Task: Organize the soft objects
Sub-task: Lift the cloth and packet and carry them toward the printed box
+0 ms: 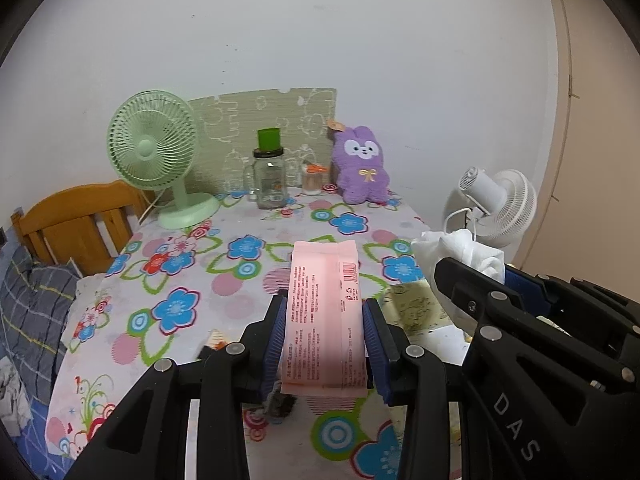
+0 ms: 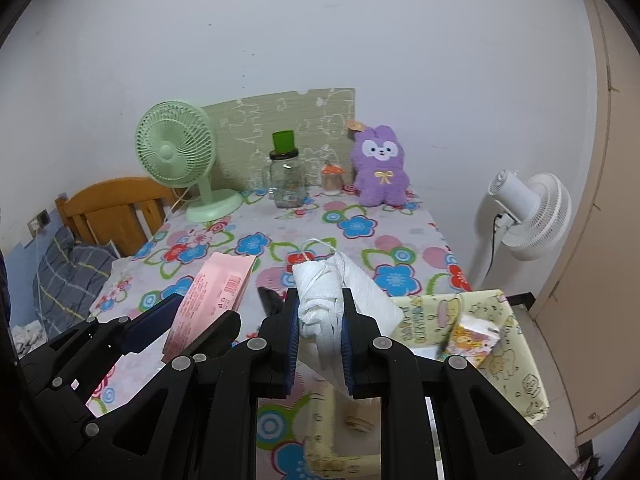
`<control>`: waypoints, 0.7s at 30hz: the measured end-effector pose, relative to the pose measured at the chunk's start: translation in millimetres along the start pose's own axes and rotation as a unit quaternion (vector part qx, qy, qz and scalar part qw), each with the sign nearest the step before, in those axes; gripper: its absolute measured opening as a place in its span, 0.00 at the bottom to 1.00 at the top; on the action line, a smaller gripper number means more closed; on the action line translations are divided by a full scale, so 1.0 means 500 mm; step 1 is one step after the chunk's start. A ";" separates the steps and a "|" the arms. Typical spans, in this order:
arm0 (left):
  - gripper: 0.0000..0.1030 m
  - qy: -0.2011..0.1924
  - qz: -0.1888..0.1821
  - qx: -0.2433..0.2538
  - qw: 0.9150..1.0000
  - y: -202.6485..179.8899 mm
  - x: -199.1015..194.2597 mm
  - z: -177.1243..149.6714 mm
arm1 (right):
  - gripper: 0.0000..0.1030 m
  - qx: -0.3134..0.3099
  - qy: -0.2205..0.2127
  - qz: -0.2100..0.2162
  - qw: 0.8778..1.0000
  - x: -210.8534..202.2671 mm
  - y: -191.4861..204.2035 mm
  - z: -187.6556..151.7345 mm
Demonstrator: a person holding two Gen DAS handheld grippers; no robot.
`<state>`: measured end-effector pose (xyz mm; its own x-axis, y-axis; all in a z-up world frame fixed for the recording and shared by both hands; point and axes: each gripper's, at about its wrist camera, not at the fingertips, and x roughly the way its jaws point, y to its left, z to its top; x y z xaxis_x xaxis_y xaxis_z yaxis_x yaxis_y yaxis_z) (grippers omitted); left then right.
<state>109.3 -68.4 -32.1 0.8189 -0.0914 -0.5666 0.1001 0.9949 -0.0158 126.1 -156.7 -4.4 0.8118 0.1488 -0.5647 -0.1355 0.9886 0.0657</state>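
My left gripper (image 1: 325, 316) is shut on a pink tissue pack (image 1: 326, 312) and holds it above the flowered table (image 1: 180, 276). My right gripper (image 2: 320, 312) is shut on a white cloth bundle (image 2: 332, 300), held above a yellow patterned fabric box (image 2: 512, 356) at the table's right front. The pink pack also shows in the right wrist view (image 2: 212, 296), and the white bundle in the left wrist view (image 1: 460, 256). A small colourful tissue pack (image 2: 472, 340) lies in the box. A purple plush bunny (image 1: 362, 166) leans against the back wall.
A green desk fan (image 1: 156, 156), a glass jar with a green cup on top (image 1: 270, 178) and a small jar (image 1: 312, 180) stand at the table's back. A white floor fan (image 2: 528, 212) stands right of the table. A wooden chair (image 1: 76, 220) is at the left.
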 end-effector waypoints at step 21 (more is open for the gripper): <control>0.38 0.023 -0.052 0.020 0.998 -0.120 0.048 0.003 | 0.20 0.029 0.007 -0.037 0.999 0.000 -0.128 -0.017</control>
<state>123.7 -130.3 -43.7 0.7761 -0.1919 -0.6007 0.2070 0.9773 -0.0447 129.7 -220.0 -15.5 0.8099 0.0752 -0.5818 -0.0414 0.9966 0.0711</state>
